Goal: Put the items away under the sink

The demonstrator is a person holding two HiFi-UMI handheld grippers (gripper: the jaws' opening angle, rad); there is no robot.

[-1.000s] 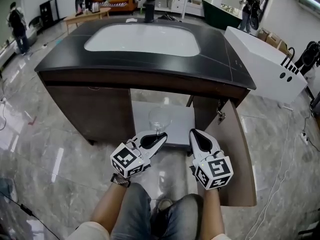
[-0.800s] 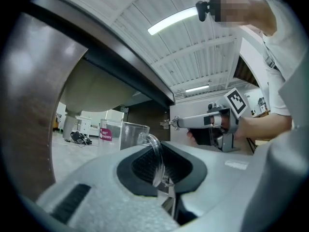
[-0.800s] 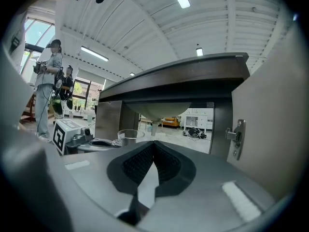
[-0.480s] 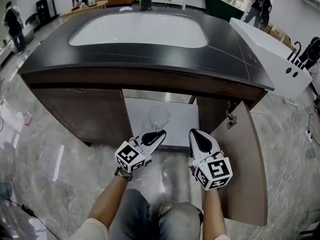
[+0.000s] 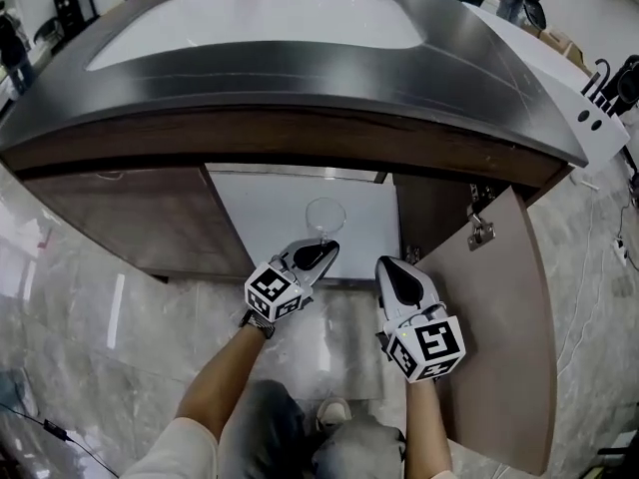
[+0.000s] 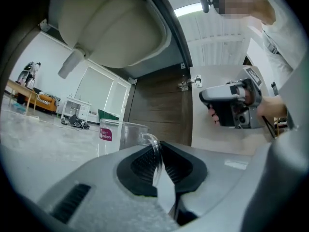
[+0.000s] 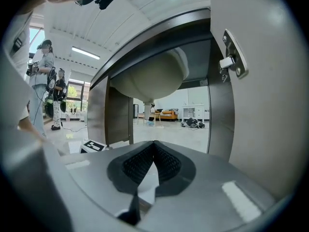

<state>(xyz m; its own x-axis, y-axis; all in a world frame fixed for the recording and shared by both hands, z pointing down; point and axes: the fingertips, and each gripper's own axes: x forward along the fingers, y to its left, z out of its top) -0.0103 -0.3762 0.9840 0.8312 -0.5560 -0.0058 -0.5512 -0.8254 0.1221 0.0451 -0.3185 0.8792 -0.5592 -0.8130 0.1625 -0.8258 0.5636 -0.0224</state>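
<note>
The left gripper (image 5: 319,254) pinches the handle of a clear cup (image 5: 324,215) between its jaws. The cup sits just past the tips, above the white cabinet floor (image 5: 255,218) under the sink (image 5: 260,18). The right gripper (image 5: 396,268), beside it, has its jaws pressed together on nothing.

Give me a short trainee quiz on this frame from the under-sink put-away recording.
1. Fill in: the left tool grips the clear cup by its ____.
2. True or false: the right tool is shut with nothing between its jaws.
3. In the head view, the open cabinet door hangs: A) left of the opening, B) right of the opening, C) nowhere, both sides are closed.

Key: 1 handle; 2 true; 3 B.
</note>
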